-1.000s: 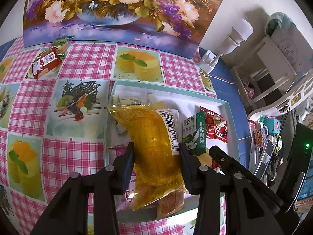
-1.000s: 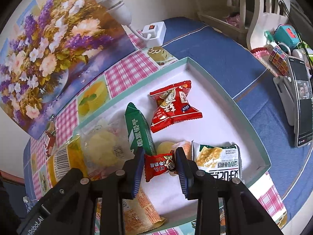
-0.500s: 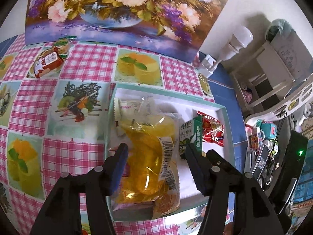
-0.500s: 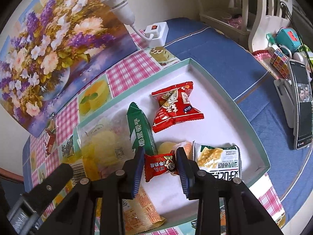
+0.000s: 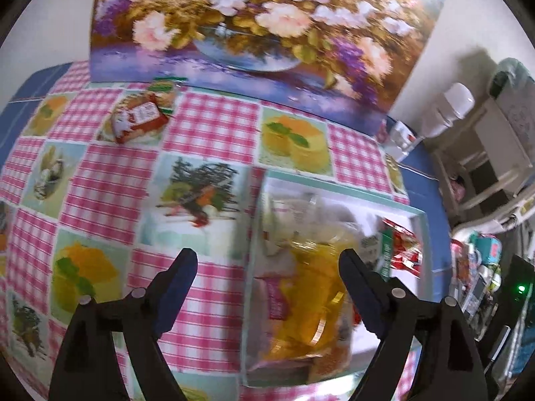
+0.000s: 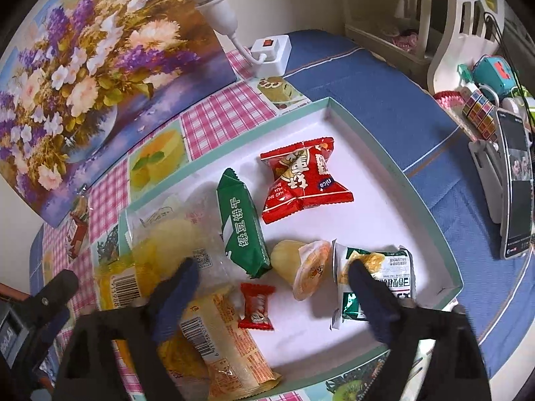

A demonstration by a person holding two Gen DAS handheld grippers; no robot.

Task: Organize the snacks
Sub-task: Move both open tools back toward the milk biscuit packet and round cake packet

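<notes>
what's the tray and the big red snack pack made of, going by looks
Tray: likely cardboard or thin plastic, with matte white floor and thin, straight teal walls; can't tell which. Red pack: glossy plastic film, judging by its crinkles, printed face and crimped, serrated ends.

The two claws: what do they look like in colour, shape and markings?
Both the left claw and the right claw have black plastic arms with round silver rivets and tapered fingers covered in dark blue pads. The left claw's body shows partial white lettering in the right wrist view. No cables or sleeves show.
</notes>
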